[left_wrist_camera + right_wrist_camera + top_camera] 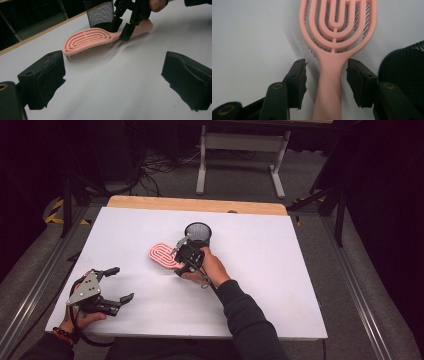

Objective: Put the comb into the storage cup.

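A pink hairbrush [162,254] lies bristles-down on the white table [280,285], just left of a black mesh cup [198,232]. My right gripper [177,259] reaches down over the brush's handle. In the right gripper view the handle [332,82] runs between the two pads of the right gripper [325,75], with a gap still showing on the left side, so the jaws stand open around it. My left gripper [124,283] rests near the table's front left corner, open and empty. From the left gripper view [112,75] the hairbrush [87,41] and the right gripper [125,27] appear ahead.
The mesh cup [407,67] stands upright close beside the right jaw and touches the far side of the brush area [101,13]. A wooden strip [197,204] edges the table's far side. Metal frame rails run along both sides.
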`<state>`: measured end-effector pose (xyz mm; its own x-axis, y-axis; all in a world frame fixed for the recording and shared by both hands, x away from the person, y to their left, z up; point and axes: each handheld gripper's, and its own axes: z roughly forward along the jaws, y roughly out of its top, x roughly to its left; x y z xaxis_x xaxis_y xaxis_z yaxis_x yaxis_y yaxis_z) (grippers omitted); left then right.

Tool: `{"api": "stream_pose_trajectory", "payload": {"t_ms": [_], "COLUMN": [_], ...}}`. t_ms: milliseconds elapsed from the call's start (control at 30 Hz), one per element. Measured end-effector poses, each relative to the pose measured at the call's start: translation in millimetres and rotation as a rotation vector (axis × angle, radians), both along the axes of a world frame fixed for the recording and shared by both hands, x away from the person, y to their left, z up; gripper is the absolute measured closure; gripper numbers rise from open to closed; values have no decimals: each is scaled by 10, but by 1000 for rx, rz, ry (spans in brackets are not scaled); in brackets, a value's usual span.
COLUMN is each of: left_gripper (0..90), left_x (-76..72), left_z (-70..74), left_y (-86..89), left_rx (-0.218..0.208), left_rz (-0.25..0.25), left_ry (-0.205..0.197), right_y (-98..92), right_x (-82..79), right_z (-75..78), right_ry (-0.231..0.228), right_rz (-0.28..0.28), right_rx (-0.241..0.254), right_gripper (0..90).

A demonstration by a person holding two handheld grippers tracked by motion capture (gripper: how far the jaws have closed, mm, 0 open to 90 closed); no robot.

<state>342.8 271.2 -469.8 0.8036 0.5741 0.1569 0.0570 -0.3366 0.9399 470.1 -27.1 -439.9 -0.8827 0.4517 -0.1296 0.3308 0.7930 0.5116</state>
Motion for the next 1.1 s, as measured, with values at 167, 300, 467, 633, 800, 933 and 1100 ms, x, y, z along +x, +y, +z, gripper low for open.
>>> {"api": "stream_pose_trajectory", "payload": {"t_ms": [167, 300, 467, 633, 800, 933, 1100], "left_gripper": [58, 58, 59, 60, 60, 61, 62], "left_x": [5, 6, 8, 19, 20, 23, 26], "left_z": [2, -2, -5, -8, -8, -6, -6], "left_y": [10, 2, -1, 5, -1, 0, -1], "left_rx": [-5, -5, -4, -11, -6, -13, -17], "left_rz": [0, -1, 0, 11, 12, 27, 34], "left_ry": [2, 7, 11, 13, 16, 14, 16], "right_y": [27, 41, 42, 38, 40, 11, -56], "right_x": [44, 62, 86, 80, 22, -9, -56], "right_z": [-59, -83, -85, -86, -92, -50, 11], "right_ry": [16, 14, 37, 32, -16, -58, -97], "right_rz": [-5, -9, 0, 12, 8, -5, -18], "right_rx": [-20, -36, -20, -19, 5, 39, 92], "right_gripper": [580, 624, 686, 691, 693, 693, 693]}}
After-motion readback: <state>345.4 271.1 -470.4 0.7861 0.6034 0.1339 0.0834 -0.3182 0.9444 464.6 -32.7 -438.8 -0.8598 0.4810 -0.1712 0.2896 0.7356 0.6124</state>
